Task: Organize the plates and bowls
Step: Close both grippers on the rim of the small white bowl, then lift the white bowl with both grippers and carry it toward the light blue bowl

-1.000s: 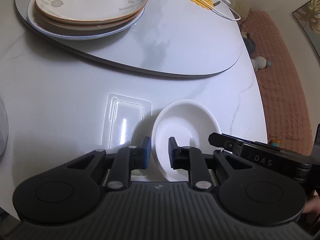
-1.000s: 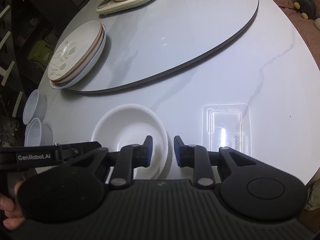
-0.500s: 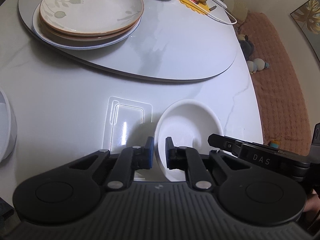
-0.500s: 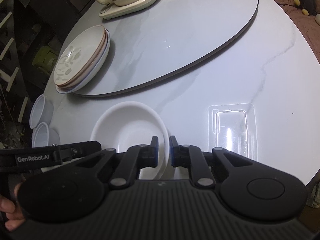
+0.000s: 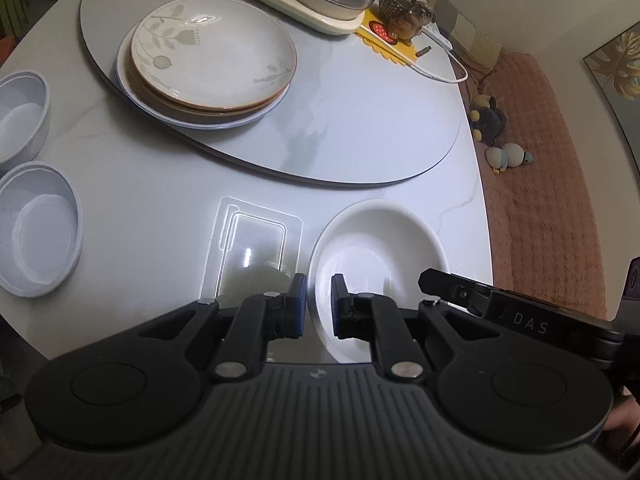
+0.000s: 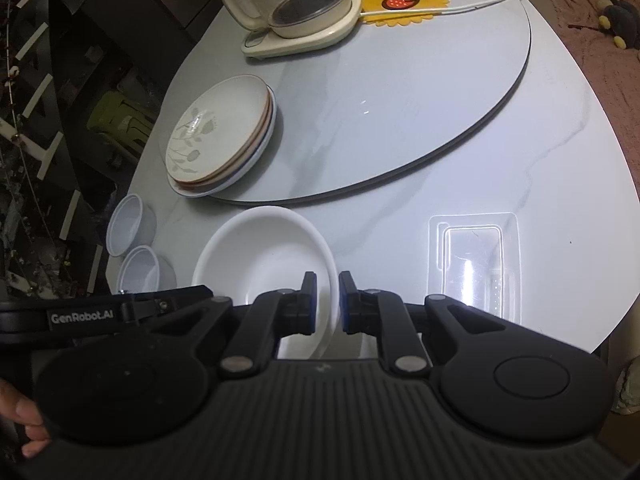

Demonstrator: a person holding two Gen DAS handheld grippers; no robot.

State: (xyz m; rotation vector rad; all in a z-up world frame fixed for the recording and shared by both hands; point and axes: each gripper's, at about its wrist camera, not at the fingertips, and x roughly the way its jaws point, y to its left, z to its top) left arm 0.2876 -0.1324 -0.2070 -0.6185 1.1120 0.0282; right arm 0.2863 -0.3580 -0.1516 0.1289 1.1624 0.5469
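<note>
A white bowl [image 5: 376, 248] [image 6: 260, 256] hangs above the marble table, held from both sides. My left gripper [image 5: 319, 306] is shut on its left rim; my right gripper [image 6: 327, 304] is shut on its right rim. A stack of leaf-patterned plates [image 5: 212, 64] [image 6: 220, 136] rests on the grey turntable [image 5: 360, 132] [image 6: 400, 100]. Two small pale bowls [image 5: 38, 232] [image 6: 138, 268] stand at the table's left edge.
A clear plastic tray [image 5: 248, 248] [image 6: 474, 256] lies on the table beside the white bowl. A cream kettle base with glass pot [image 6: 296, 12], a yellow mat with a figurine [image 6: 404, 0] and a white cable [image 6: 480, 0] sit at the far side. Brown bedding [image 5: 536, 184] lies past the table's right edge.
Both grippers closed onto the white bowl's rims and rose with it. The table has dropped away, bringing the two small bowls and the kettle into view.
</note>
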